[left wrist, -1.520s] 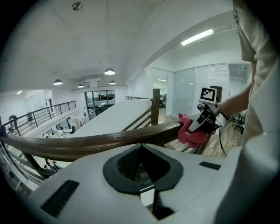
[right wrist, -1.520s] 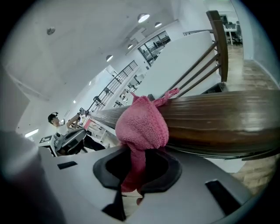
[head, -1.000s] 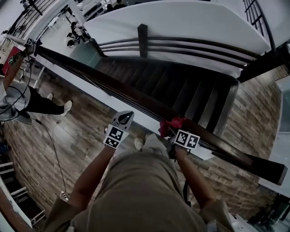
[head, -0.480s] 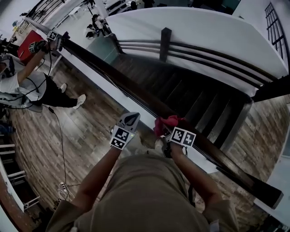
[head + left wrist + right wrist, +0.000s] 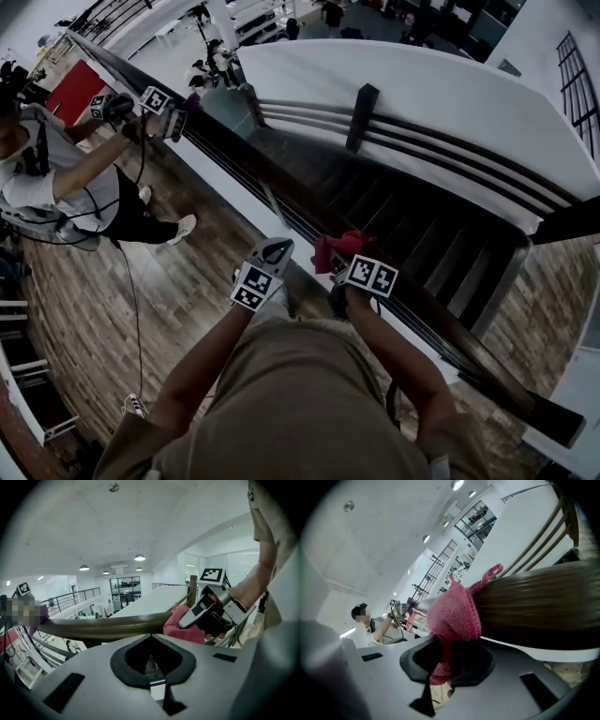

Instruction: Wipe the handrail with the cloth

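Clamping the cloth (image 5: 454, 611) against the handrail (image 5: 534, 606), right gripper (image 5: 447, 648) reaches forward; left gripper (image 5: 151, 639) closed.

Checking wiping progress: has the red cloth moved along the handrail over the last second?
Yes. The cloth slid up-left along the handrail, farther from its lower-right end; the dark post across the stairs now sits to its right.

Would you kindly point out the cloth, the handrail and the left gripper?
cloth (image 5: 454, 613), right gripper view, bunched pink fabric above the tongs
handrail (image 5: 108, 625), left gripper view, the rail's brown side
left gripper (image 5: 273, 249), head view, tips of its tongs
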A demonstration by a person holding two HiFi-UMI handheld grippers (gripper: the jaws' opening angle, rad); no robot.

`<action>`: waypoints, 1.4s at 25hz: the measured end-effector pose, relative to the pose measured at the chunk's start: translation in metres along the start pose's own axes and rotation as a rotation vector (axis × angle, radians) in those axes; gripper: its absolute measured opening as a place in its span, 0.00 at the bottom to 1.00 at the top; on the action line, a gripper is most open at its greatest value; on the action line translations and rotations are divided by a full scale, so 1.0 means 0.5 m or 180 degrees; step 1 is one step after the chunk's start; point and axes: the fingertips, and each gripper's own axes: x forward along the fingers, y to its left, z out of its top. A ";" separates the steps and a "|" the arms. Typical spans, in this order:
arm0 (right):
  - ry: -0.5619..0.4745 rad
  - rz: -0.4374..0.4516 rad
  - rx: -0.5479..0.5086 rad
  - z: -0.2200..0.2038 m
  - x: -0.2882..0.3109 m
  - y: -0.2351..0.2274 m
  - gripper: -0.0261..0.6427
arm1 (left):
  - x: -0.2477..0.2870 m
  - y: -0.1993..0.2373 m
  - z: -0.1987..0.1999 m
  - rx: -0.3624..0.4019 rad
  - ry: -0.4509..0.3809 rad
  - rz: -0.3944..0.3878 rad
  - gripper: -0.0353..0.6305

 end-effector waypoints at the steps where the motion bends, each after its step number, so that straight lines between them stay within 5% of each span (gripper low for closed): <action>1: -0.0015 0.0007 -0.0019 0.009 0.039 0.029 0.15 | -0.010 0.044 -0.007 -0.0025 0.0004 0.0036 0.08; 8: -0.0023 -0.0038 -0.0216 0.038 0.239 0.236 0.14 | -0.130 0.278 -0.047 -0.0481 0.0024 0.0252 0.08; 15: -0.0064 -0.0106 -0.0791 -0.023 0.299 0.233 0.15 | -0.205 0.447 -0.165 -0.0670 0.0063 0.0540 0.08; 21: -0.0108 -0.0175 -0.1302 -0.081 0.334 0.210 0.15 | -0.247 0.455 -0.200 -0.0749 0.0051 0.0526 0.08; 29: -0.0166 -0.0246 -0.1959 -0.154 0.400 0.197 0.14 | -0.175 0.376 -0.314 -0.0774 0.0118 0.0362 0.08; 35: -0.0084 -0.0617 -0.2604 -0.206 0.421 0.225 0.15 | -0.221 0.410 -0.325 -0.0774 0.0156 0.0419 0.08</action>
